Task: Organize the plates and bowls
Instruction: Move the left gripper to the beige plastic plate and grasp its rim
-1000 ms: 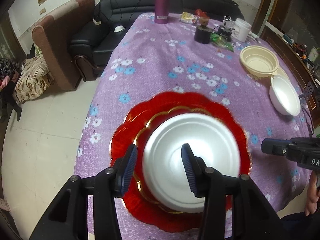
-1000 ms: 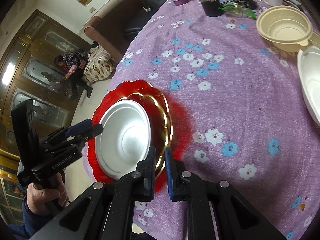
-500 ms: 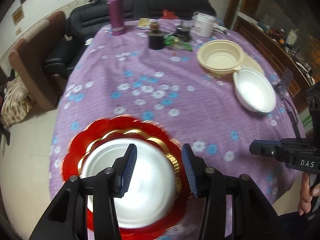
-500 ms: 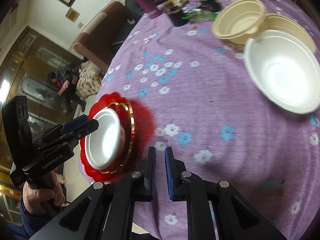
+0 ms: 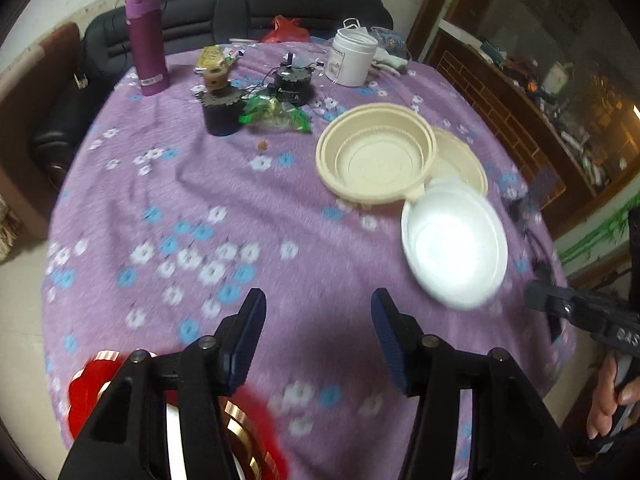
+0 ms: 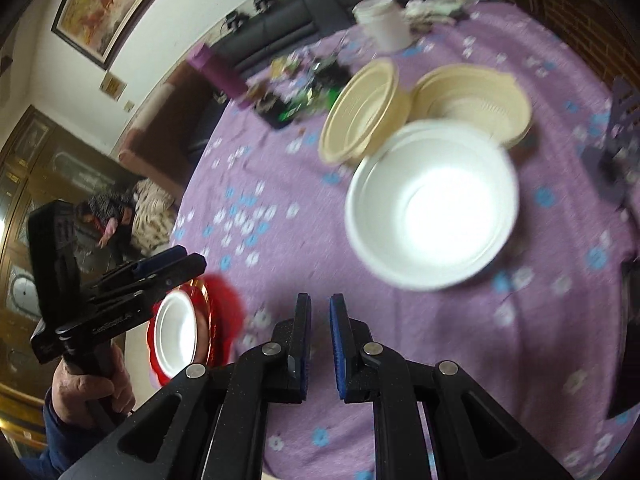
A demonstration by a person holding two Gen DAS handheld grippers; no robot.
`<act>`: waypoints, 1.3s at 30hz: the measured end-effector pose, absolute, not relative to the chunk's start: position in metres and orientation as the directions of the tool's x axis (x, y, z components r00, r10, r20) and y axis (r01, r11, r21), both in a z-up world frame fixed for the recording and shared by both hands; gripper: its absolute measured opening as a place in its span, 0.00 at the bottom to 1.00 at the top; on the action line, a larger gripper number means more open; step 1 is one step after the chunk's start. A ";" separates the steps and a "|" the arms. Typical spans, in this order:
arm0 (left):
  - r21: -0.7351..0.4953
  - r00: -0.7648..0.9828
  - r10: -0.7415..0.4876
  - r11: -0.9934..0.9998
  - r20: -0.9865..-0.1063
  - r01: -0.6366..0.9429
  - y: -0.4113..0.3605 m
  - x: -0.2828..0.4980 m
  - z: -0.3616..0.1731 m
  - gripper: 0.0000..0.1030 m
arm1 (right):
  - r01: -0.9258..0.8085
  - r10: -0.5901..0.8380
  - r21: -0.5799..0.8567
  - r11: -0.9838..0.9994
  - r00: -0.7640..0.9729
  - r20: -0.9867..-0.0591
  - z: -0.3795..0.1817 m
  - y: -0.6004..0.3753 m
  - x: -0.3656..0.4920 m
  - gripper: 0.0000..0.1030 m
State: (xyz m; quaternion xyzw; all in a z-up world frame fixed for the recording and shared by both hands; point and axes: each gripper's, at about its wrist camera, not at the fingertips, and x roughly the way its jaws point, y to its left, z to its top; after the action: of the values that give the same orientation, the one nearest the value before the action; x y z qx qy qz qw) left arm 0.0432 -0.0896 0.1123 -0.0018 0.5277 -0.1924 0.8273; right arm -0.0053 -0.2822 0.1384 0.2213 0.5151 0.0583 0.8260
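A white foam bowl [image 5: 454, 246] [image 6: 432, 208] sits on the purple flowered tablecloth, ahead and right of both grippers. Behind it stand a cream bowl [image 5: 376, 156] [image 6: 364, 112] and a second cream bowl [image 5: 460, 160] [image 6: 476, 100]. A red plate [image 5: 86, 384] [image 6: 222, 312] with a gold-rimmed plate and a white dish [image 6: 176, 332] on it lies at the near left edge. My left gripper [image 5: 318, 320] is open and empty above the cloth. My right gripper [image 6: 320, 312] is nearly closed and empty.
At the far side stand a purple flask [image 5: 146, 40], a white jar [image 5: 352, 56], a dark cup [image 5: 220, 108], a small black device [image 5: 292, 84] and a green wrapper [image 5: 276, 114]. A black sofa [image 5: 280, 8] is behind the table [image 5: 200, 184].
Both grippers have swung right, away from the red plate stack toward the white and cream bowls. The plate stack has slid to the lower left of both views.
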 end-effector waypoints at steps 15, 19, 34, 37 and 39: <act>-0.443 0.248 -0.469 0.883 -0.848 0.153 -0.116 0.205 0.050 0.53 | 0.186 0.245 0.379 0.906 0.500 -0.830 0.151 -0.330 0.091 0.31; -0.471 0.234 -0.491 0.871 -0.839 0.139 -0.125 0.229 0.034 0.53 | 0.210 0.233 0.368 0.906 0.479 -0.846 0.136 -0.337 0.114 0.31; -0.471 0.202 -0.510 0.856 -0.836 0.213 -0.156 0.237 0.020 0.32 | 0.238 0.194 0.313 0.919 0.418 -0.888 0.090 -0.339 0.159 0.14; -0.469 0.213 -0.510 0.856 -0.833 0.216 -0.151 0.228 0.027 0.32 | 0.230 0.182 0.304 0.925 0.434 -0.882 0.094 -0.337 0.157 0.13; -0.461 0.226 -0.505 0.859 -0.833 0.220 -0.143 0.217 0.037 0.32 | 0.217 0.193 0.314 0.924 0.443 -0.876 0.100 -0.335 0.155 0.12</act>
State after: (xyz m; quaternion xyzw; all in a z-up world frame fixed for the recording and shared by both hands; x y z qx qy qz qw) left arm 0.2175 -0.1431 0.0374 -0.1236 0.5762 -0.2346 0.7731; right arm 0.1554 -0.3352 0.0999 0.1943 0.5277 -0.0073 0.8269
